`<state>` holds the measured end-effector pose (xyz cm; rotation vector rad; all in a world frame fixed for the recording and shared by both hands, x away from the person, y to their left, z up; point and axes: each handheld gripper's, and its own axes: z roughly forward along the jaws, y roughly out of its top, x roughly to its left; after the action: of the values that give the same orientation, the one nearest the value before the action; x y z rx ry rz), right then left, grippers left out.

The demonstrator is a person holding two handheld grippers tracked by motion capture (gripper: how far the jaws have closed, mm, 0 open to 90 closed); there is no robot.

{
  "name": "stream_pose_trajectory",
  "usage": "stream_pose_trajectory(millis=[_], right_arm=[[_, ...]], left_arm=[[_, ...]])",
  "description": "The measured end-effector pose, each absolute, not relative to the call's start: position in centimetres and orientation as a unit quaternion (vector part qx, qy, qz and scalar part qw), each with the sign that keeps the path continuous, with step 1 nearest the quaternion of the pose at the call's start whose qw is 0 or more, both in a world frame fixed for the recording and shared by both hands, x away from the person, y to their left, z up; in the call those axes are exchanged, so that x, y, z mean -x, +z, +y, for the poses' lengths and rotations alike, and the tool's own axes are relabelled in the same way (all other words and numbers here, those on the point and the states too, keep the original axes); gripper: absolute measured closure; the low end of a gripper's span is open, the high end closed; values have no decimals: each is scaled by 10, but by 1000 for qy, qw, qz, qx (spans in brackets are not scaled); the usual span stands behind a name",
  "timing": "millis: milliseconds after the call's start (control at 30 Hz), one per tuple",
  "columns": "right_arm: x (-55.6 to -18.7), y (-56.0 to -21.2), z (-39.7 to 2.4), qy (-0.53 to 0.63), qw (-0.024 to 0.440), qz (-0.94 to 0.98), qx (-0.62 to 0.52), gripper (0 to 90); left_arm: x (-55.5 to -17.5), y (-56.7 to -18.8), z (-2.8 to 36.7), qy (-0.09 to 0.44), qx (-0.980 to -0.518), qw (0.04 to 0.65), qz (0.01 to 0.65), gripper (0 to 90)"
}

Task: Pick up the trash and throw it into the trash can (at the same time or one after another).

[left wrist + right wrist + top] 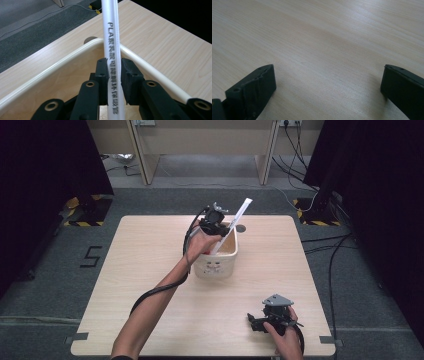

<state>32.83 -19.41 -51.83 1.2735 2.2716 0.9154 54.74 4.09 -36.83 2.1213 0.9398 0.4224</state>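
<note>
A long white paper-wrapped straw [241,215] with grey printed characters slants up out of a cream basket [217,266] in the middle of the table. My left gripper [216,226] hovers over the basket's far rim and is shut on the straw [113,52], whose wrapper runs up between the two black jaws. The basket's rounded rim [62,58] curves just beyond the jaws. My right gripper [256,321] rests near the table's front right, held by a hand. Its jaws stand wide apart over bare wood [324,62], with nothing between them.
The light wooden table [140,270] stands on grey carpet. A small round hole [240,228] lies in the tabletop just behind the basket. Desk legs and cables sit beyond the far edge, and black curtains flank both sides.
</note>
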Motion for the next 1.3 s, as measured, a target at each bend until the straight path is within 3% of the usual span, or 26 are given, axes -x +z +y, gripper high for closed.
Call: stream_pose_trajectory(millis=[267, 1100, 1300], right_arm=[[-328, -518, -194, 325, 190, 808, -452, 3], [-328, -518, -194, 324, 190, 809, -452, 3], [-328, -518, -194, 324, 190, 809, -452, 3]], left_arm=[[-544, -365, 44, 169, -829, 385, 368, 711], [-524, -348, 67, 147, -811, 421, 380, 396], [-516, -346, 79, 148, -806, 429, 381, 362]])
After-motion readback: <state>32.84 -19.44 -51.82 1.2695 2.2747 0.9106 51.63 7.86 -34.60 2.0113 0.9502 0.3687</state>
